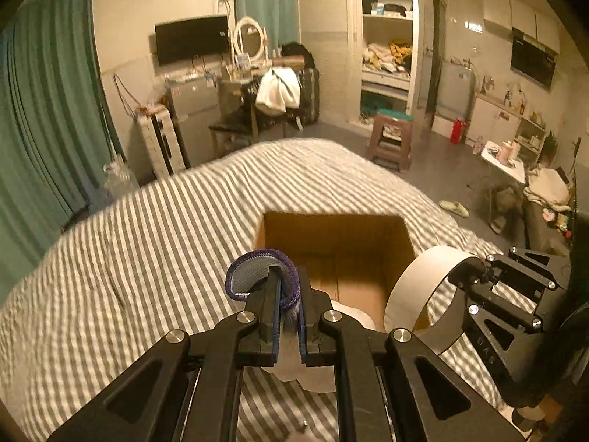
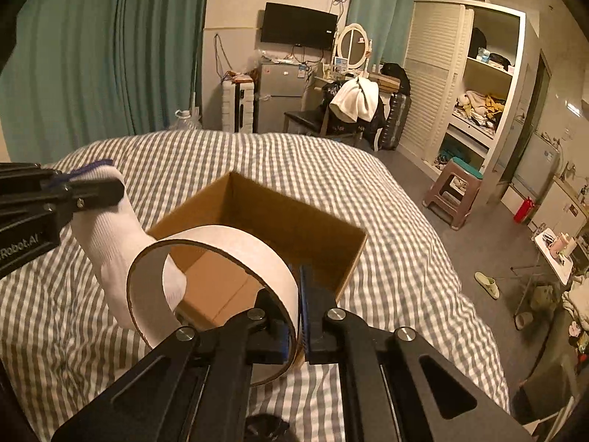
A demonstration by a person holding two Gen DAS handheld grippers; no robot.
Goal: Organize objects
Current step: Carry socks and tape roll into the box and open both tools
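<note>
The left gripper [image 1: 285, 291] is clamped on the purple-edged cuff of a white sock [image 2: 117, 235], which hangs down beside the open cardboard box [image 2: 294, 217] on the striped bed [image 1: 147, 221]. The right gripper [image 2: 296, 291] is clamped on the wall of a white tape ring [image 2: 221, 243], held above the box's near edge.

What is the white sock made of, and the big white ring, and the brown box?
White sock with purple cuff: looks like soft knitted cotton, ribbed and matte; it droops from the left gripper.
Wide white ring in the right gripper: probably stiff cardboard, smooth white outside with a brown cut edge.
Open brown box: corrugated cardboard, matte, with folded flaps inside.
</note>
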